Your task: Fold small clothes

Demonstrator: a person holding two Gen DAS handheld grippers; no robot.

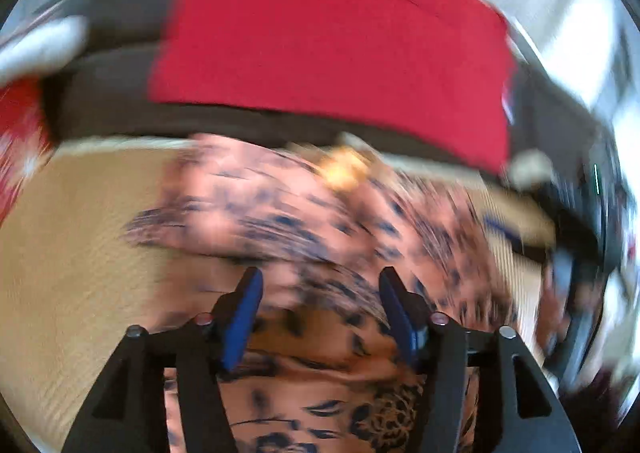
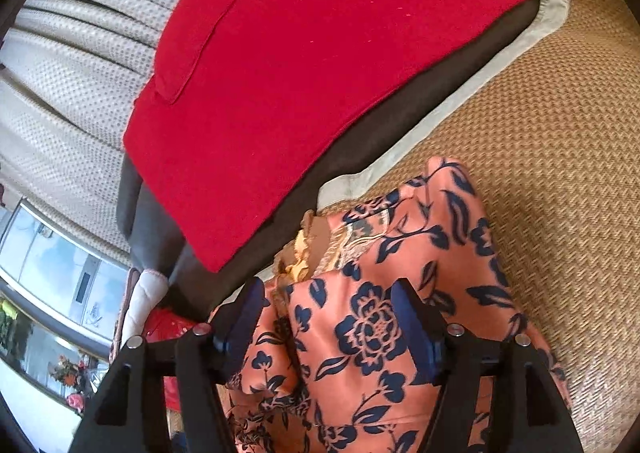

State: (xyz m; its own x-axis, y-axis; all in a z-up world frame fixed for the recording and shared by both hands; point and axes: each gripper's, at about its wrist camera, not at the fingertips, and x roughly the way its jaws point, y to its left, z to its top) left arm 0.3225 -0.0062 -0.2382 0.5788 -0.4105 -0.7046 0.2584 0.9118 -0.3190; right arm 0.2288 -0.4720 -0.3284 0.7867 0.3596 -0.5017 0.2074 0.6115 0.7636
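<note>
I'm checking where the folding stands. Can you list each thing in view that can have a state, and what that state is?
Floral garment: lying on the woven mat, partly folded over itself, rumpled.
Red cloth: spread flat on the dark cushion.
Woven mat: flat under the garment.
Left gripper: open above the garment, nothing between the fingers; picture blurred.
Right gripper: open over the garment, pressing on nothing.

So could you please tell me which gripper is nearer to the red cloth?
Hard to call; neither clearly. Both the left gripper and the right gripper hang open over the floral garment, short of the red cloth lying beyond it.
</note>
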